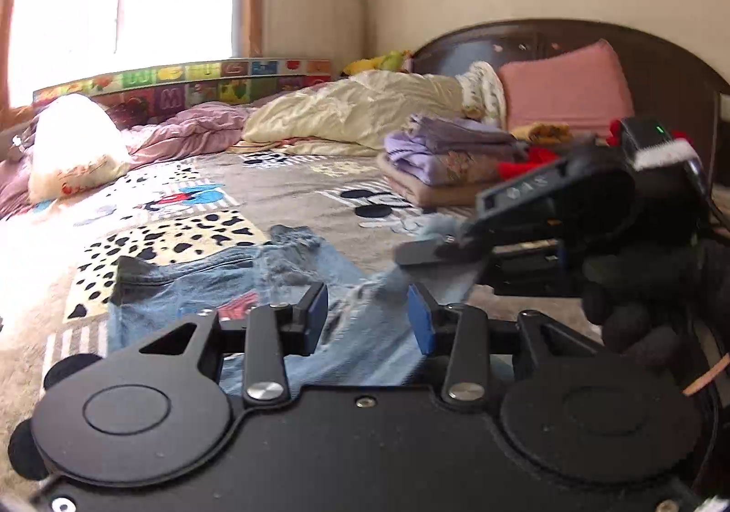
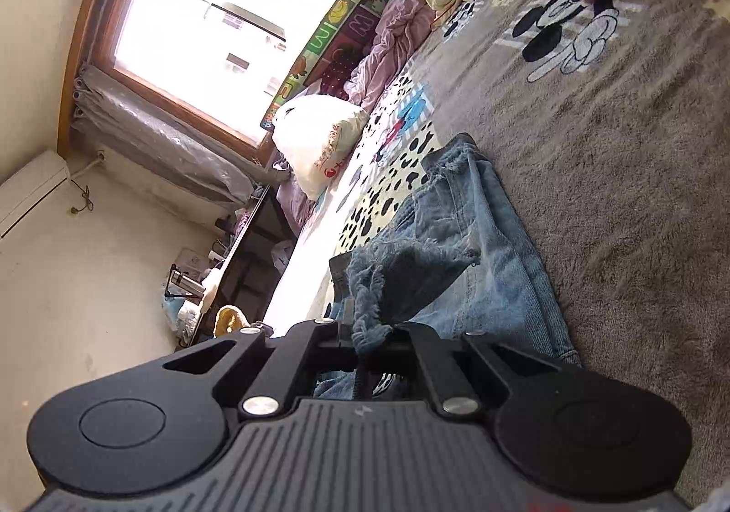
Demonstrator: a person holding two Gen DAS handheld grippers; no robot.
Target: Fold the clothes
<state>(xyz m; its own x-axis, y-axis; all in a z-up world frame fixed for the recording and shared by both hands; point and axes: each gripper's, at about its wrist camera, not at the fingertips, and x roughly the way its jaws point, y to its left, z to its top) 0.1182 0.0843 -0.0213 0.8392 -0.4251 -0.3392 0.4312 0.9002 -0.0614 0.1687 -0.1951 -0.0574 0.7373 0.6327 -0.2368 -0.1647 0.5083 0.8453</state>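
Jeans [image 1: 283,279]: flat on bed [image 1: 296,188], under both grippers.
Left gripper [image 1: 367,318]: fingers apart, empty, above denim.
Right gripper [image 2: 372,331]: clamped on frayed hem, lifted.

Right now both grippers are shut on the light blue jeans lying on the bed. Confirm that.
Not quite. Only the right gripper is shut on the jeans' frayed edge, as the right wrist view shows. The left gripper is open, its blue pads apart above the denim, as the left wrist view shows. The jeans do lie on the bed.
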